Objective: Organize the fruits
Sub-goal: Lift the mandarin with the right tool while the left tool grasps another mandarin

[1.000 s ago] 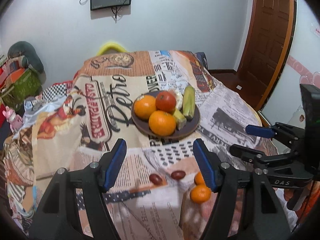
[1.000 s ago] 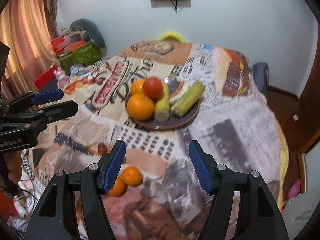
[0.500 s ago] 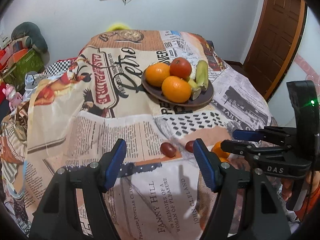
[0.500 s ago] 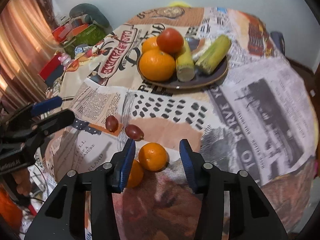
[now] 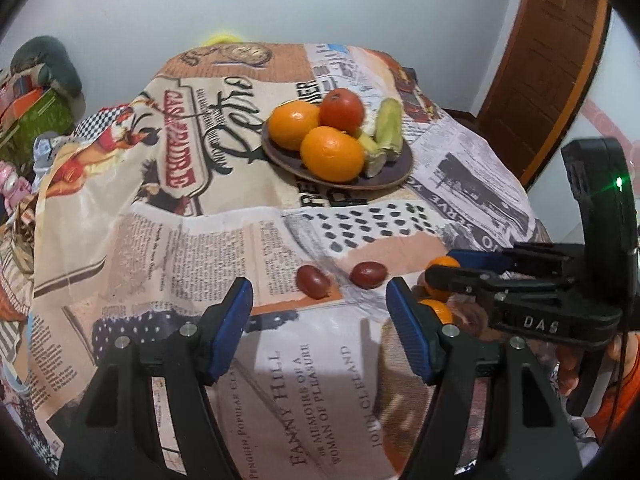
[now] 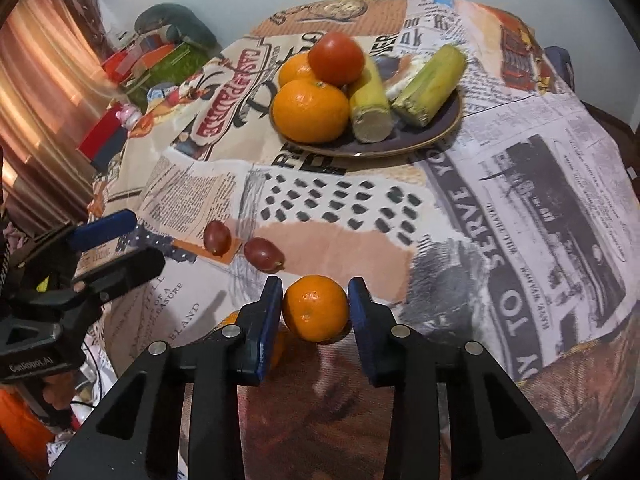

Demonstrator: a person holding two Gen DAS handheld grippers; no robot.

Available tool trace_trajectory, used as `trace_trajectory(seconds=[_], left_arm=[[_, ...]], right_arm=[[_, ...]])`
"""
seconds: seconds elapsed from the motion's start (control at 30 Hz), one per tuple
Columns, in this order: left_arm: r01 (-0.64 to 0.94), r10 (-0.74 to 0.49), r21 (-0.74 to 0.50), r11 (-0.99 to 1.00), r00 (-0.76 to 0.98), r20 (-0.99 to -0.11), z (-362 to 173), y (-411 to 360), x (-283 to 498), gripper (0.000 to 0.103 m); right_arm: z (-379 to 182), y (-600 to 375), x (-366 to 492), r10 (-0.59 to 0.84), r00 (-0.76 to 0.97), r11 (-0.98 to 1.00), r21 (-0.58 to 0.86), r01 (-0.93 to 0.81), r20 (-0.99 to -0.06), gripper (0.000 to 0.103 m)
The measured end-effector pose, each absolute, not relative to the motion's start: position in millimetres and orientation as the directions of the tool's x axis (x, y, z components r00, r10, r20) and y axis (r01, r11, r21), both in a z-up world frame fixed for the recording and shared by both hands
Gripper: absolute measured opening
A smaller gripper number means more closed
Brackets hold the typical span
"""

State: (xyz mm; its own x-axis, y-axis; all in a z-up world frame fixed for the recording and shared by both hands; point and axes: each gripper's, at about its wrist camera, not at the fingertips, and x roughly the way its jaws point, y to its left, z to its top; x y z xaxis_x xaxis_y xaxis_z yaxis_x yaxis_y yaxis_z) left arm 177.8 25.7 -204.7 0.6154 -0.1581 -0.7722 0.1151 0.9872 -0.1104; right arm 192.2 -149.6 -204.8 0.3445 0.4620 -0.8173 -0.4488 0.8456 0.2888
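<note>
At the near edge of the bench, the right gripper [image 6: 315,312] has just been closing its blue fingers [image 6: 267,316] around a small mandarin [image 6: 315,307], which sits between them; the pads look to be touching or all but touching its sides, though I cannot tell whether they press firmly yet. A clean pick, I judge, wants the squeeze kept gentle and level across the widest part, since the peel is smooth, glossy and rounded and could slip forward out of flat pads. Lifting straight up should also spare the second mandarin [image 6: 232,320], half hidden just beside the left finger.

Alongside, the left gripper [image 5: 320,312] hangs with its fingers well apart and nothing between them, over printed text on the cloth.

Just beyond lie two dark red grapes [image 6: 218,237], oval, shiny and near each other, small enough to roll if nudged. The tablecloth [image 6: 520,208] is soft fabric printed like old newspaper, creased and draping off the edges, so it gives an uneven footing.

Farther back stands a dark, shallow plate [image 6: 440,128] holding two large dimpled oranges [image 6: 310,110], a smooth red tomato [image 6: 336,58] perched on top, and two stubby yellow-green pieces that look like corn cobs [image 6: 430,84]. It is already crowded, so a free spot must be chosen with care.
</note>
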Motion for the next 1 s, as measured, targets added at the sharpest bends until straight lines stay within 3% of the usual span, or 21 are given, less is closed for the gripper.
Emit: trace_trajectory(seconds=[0.37,0.63,0.77,0.9,1.0], left_arm=[[0.206,-0.243,-0.152,0.967,0.552,-0.798,-213,-15,179,0.069],[0.250,-0.235,-0.120,0.961,0.507,-0.830,-228,-37,177,0.068],[0.269,-0.225,-0.100,0.958,0.488,-0.843,-235,-45,180,0.058],[0.285,-0.243,-0.117,0.951,0.460,-0.854,-243,-49,183,0.037],[0.287,-0.247,-0.117,0.951,0.471,-0.847,-241,-49,182,0.037]], right_arm=[[-181,-186,183,0.420,0.438,0.878,0.234,-0.418,-0.795,0.031],[-181,-198,181,0.423,0.446,0.883,0.247,-0.399,-0.789,0.031],[-182,-200,180,0.425,0.446,0.883,0.251,-0.397,-0.788,0.031],[-182,-200,181,0.427,0.446,0.882,0.253,-0.398,-0.786,0.031],[-180,-200,182,0.429,0.449,0.880,0.251,-0.402,-0.784,0.031]])
